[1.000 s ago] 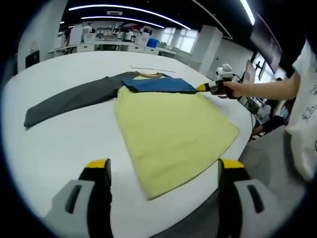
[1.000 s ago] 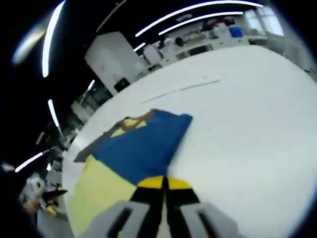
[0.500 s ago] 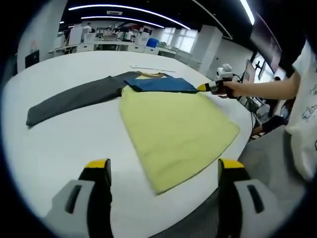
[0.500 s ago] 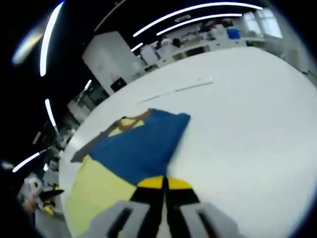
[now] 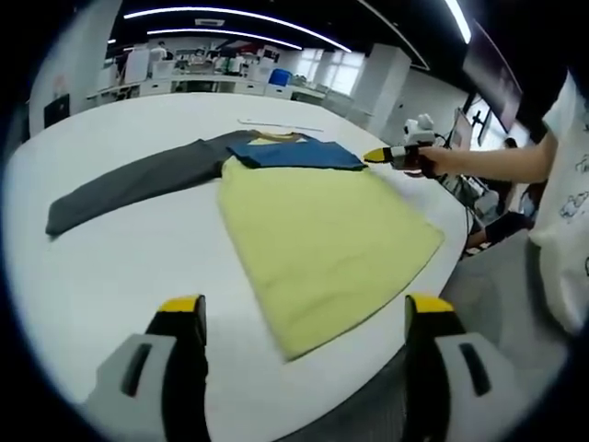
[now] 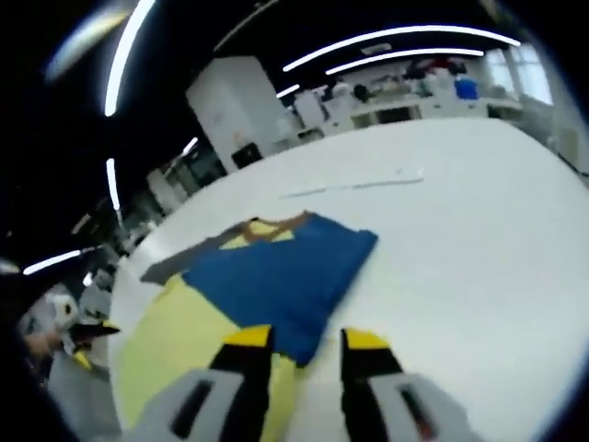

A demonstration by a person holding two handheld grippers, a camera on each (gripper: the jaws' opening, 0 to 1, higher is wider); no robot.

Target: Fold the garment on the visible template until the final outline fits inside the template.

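— Tongs first: where do they stand?
— Left gripper (image 5: 304, 318) gapes wide, lower frame; right gripper (image 6: 306, 339) parted, holding nothing, over the blue sleeve (image 6: 276, 276).
— And the garment (image 5: 317, 226)?
— Mid-frame, spread flat on the white table (image 5: 110, 267); ceiling light strips (image 5: 221, 16) run across the office above.

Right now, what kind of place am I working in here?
Probably a big open-plan lab or office. The garment lies on a wide white table, long strip lights run across a dark ceiling, and rows of cluttered desks stand at the far side near windows.
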